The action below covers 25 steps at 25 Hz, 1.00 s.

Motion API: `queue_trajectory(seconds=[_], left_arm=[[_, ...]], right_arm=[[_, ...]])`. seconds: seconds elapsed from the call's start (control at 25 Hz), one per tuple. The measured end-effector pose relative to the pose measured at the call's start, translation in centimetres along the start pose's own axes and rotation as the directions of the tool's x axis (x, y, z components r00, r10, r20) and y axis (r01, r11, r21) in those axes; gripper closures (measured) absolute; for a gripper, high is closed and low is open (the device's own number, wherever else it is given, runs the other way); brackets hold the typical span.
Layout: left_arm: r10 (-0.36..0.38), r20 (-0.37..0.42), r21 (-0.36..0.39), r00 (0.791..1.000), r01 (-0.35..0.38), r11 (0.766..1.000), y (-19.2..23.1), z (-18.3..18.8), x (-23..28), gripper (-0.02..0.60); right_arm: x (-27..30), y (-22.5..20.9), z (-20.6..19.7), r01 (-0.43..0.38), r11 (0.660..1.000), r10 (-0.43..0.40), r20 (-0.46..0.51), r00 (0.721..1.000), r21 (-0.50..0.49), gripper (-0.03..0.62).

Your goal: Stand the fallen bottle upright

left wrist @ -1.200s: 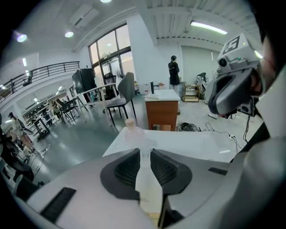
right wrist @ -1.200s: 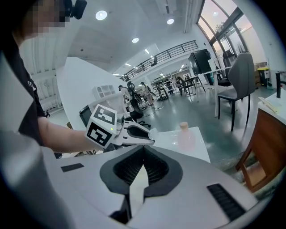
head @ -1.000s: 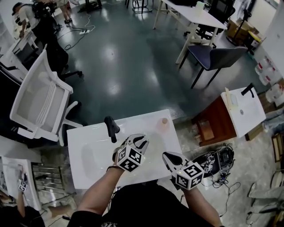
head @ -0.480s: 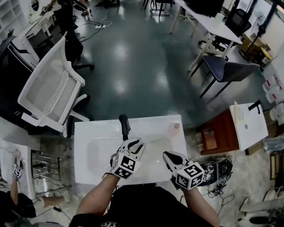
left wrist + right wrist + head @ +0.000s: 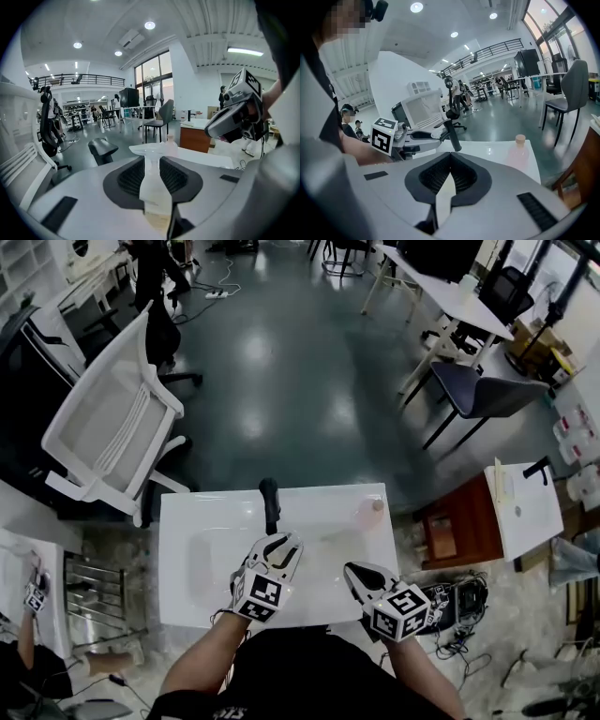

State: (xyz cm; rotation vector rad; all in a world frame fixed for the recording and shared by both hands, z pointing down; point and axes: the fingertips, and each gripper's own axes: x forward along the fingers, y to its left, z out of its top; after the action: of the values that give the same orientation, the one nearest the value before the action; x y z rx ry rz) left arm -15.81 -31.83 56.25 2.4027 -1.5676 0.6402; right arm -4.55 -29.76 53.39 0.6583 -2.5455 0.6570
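Head view: the left gripper (image 5: 281, 542) and right gripper (image 5: 356, 571) hover above the white table (image 5: 187, 549). The upright bottle (image 5: 375, 512) stands ahead, to their right, its pale body barely legible.

Left gripper view: jaws opening, nothing between them. The washed-out bottle (image 5: 171, 143) shows beyond the tips.

Right gripper view: jaws pressed together, empty; bottle (image 5: 516, 152) ahead-right.

In the lower middle of the head view, the left claw (image 5: 281, 545) and the right claw (image 5: 356, 571) are white moulded shells, each with 2 jaws lined with black ribbed pads. Each bears a white cube (image 5: 258, 594) printed with black square markers. The person wears a black top (image 5: 309, 671).
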Motion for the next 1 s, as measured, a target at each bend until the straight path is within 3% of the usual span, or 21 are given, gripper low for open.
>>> queue_trajectory(seconds=[0.16, 0.52, 0.8, 1.0], left_arm=[[0.015, 0.002, -0.039, 1.000, -0.015, 0.999, 0.7, -0.8, -1.2, 0.471], [-0.031, 0.002, -0.064, 1.000, 0.031, 0.997, 1.5, -1.3, -2.6, 0.440], [-0.119, 0.036, -0.098, 0.992, 0.123, 0.988, 2.0, -2.2, -3.5, 0.437], [-0.163, 0.042, -0.063, 0.986, 0.166, 0.984, 2.2, -2.2, -3.6, 0.400]], right_arm=[[0.0, 0.5, -0.2, 0.008, 1.000, -0.008, 0.000, 1.000, 0.001, 0.580], [0.1, 3.0, -1.0, 0.026, 1.000, -0.026, 0.005, 1.000, 0.006, 0.580], [-0.3, 4.5, -1.8, 0.081, 0.996, -0.081, 0.025, 0.996, 0.022, 0.580], [-0.7, 5.4, -2.5, 0.114, 0.993, -0.115, 0.038, 0.993, 0.037, 0.580]])
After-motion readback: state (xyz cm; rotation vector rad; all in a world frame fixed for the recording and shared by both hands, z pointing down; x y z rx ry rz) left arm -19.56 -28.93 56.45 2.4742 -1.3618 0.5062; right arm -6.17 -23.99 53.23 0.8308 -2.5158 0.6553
